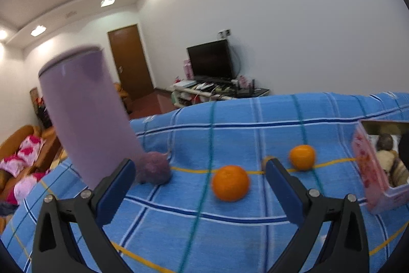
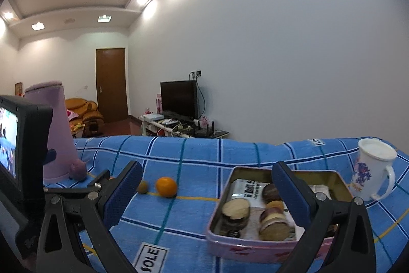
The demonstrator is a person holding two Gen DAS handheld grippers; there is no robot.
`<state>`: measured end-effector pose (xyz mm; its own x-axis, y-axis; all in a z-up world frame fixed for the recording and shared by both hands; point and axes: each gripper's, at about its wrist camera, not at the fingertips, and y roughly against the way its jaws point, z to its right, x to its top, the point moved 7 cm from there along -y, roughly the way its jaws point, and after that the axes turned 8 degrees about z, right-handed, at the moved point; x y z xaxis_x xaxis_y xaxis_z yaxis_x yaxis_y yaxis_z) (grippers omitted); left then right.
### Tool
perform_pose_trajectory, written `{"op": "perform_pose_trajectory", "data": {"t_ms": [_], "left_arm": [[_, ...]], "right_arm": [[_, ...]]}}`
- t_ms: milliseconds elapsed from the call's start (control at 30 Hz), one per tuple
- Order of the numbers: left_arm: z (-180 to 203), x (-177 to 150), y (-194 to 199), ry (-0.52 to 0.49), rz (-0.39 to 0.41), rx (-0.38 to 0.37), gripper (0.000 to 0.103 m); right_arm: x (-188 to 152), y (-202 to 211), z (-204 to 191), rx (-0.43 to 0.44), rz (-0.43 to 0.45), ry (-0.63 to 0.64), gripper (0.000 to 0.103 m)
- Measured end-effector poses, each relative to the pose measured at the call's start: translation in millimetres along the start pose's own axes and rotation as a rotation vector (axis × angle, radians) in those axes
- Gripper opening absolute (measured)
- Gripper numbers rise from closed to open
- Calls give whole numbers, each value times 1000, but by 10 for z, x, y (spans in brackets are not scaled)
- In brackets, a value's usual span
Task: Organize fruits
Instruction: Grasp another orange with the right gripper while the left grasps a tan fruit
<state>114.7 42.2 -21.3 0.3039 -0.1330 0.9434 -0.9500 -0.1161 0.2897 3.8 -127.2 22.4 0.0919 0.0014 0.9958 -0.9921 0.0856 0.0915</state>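
Observation:
In the left wrist view my left gripper is open and empty above the blue checked cloth. One orange lies between its fingers' line of sight, a second orange farther right. A purple fruit lies by the base of a lilac bottle. The pink tin sits at the right edge. In the right wrist view my right gripper is open and empty, just before the pink tin, which holds several brown fruits. An orange and a small brown fruit lie left of the tin.
A white flowered mug stands right of the tin. The lilac bottle stands at the left with the purple fruit by it. My left gripper's body and screen fill the left edge. A TV stand is behind the table.

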Motion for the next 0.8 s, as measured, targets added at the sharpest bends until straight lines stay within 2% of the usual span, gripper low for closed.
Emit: {"op": "perform_pose_trajectory", "data": {"t_ms": [167,300,400,433,467,533,600,633,800], "left_arm": [[-463,-122,-205,119,-74,54,103],[-775,-215,-327,124,-113,156,103],[-920,-284,-389,144,-142,201,103],[-945,-307,-409,156,-154,199,103],[-954,-327,-431,168,-165,192,103],[-969,-355,-456,179,-182,185,103],[-948,-363,-464,178,-185,172,103],[-928,-369,-468,178,-186,160,103],[-810,-337,-465,162,-192,109,103]], "right_arm": [[-62,-92,-176,30,-40,36,102],[-88,-220,-339,54,-65,46,102],[-163,-430,-533,68,-141,94,101],[-178,-478,-550,71,-158,103,100],[-196,-539,-590,81,-176,109,92],[-248,-692,-675,100,-222,137,83],[-350,-888,-722,102,-305,173,76],[-392,-973,-731,106,-336,167,68],[-617,-1317,-638,101,-481,120,68]]}}
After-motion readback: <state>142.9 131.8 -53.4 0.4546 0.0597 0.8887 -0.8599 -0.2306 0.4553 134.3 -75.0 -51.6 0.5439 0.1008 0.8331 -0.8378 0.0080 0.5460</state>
